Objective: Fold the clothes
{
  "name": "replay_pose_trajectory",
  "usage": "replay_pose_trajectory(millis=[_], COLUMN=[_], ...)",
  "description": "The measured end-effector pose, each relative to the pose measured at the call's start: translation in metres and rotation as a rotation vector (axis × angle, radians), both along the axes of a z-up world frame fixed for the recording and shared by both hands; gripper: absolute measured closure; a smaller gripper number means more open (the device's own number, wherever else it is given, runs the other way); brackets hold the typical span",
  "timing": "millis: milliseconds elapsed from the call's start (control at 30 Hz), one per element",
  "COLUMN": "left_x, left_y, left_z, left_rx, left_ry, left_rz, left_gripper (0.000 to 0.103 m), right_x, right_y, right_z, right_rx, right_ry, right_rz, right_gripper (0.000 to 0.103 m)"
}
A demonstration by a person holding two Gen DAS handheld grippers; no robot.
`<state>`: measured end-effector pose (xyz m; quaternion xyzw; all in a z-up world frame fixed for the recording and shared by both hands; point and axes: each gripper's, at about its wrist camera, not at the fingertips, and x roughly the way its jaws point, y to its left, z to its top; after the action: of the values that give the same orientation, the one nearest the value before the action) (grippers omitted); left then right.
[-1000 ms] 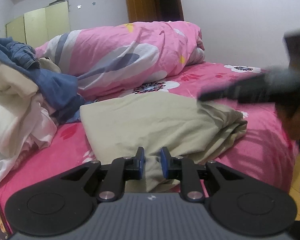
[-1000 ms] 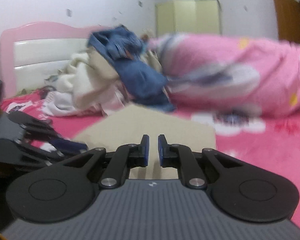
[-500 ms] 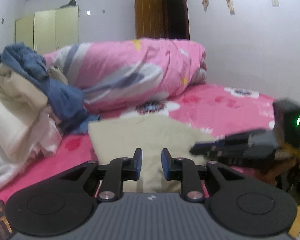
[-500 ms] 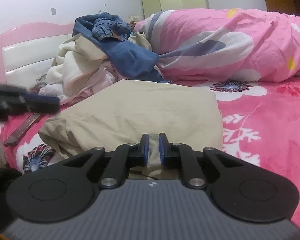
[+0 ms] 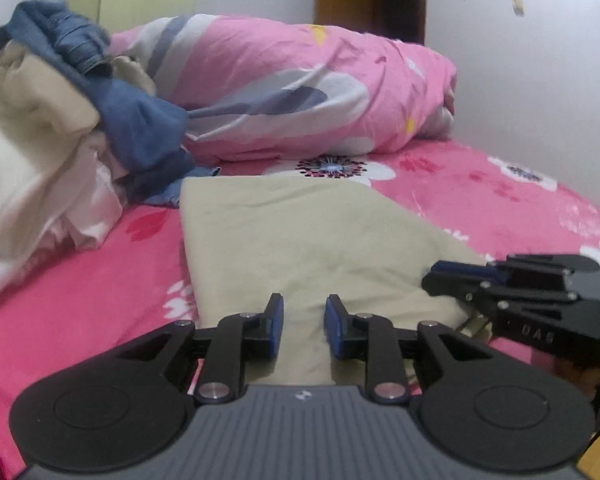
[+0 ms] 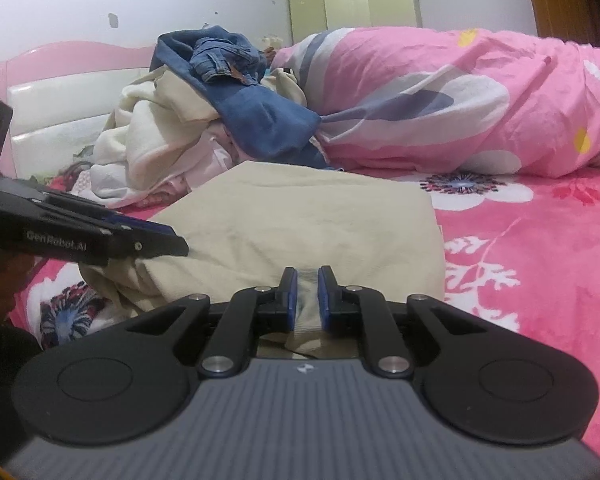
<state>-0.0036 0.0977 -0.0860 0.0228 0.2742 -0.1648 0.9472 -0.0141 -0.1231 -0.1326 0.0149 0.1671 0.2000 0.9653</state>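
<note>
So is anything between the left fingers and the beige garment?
Nothing visible. The left gripper stands open right over the near edge of the beige garment; the right gripper pinches that edge off to the side.

Beige garment (image 5: 300,240), pink floral sheet (image 5: 500,200), blue jeans (image 6: 260,116)

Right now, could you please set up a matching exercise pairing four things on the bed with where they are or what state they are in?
Things:
1. beige garment
2. blue jeans
3. pink floral duvet
4. right gripper

Places or states:
A. bunched up along the far side of the bed
B. on top of the heap of unfolded clothes
C. lying folded flat on the pink sheet
D. shut on the near edge of the beige cloth

Pairs: 1-C, 2-B, 3-A, 4-D
</note>
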Motion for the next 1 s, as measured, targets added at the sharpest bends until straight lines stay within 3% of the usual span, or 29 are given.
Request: replay_pose_trajectory(millis=[233, 433, 500, 567, 667, 867, 1000], left_x=[0.004, 0.004, 0.005, 0.005, 0.005, 0.007, 0.007], left_y=[0.006, 0.003, 0.003, 0.003, 0.003, 0.005, 0.003], left_z=[0.002, 0.002, 0.002, 0.001, 0.001, 0.002, 0.006], left_rx=[-0.032, -0.031, -0.033, -0.035, -0.033, -0.062, -0.082], left_ry=[0.031, 0.033, 0.033, 0.034, 0.03, 0.038, 0.047], left_rz=[0.013, 0.022, 0.023, 0.023, 0.02, 0.022, 0.006], left_gripper=[0.078, 0.078, 0.078, 0.078, 0.077, 0.076, 0.059], right_x=[0.006, 0.013, 0.021, 0.034, 0.033, 0.036, 0.036], right_y=[-0.001, -0.002, -0.003, -0.003, -0.011, -0.015, -0.015], right_z=[0.022, 0.05, 0.046, 0.028, 0.004, 0.005, 0.004], right_rx=[-0.017, -0.012, -0.017, -0.038, 0.031, 0.064, 0.068], right_ry=[0.048, -0.013, 0.012, 0.104, 0.102, 0.128, 0.125], right_rz=[0.021, -0.014, -0.039, -0.042, -0.042, -0.042, -0.041], right_gripper=[0.091, 0.09, 0.089, 0.087, 0.087, 0.087, 0.087])
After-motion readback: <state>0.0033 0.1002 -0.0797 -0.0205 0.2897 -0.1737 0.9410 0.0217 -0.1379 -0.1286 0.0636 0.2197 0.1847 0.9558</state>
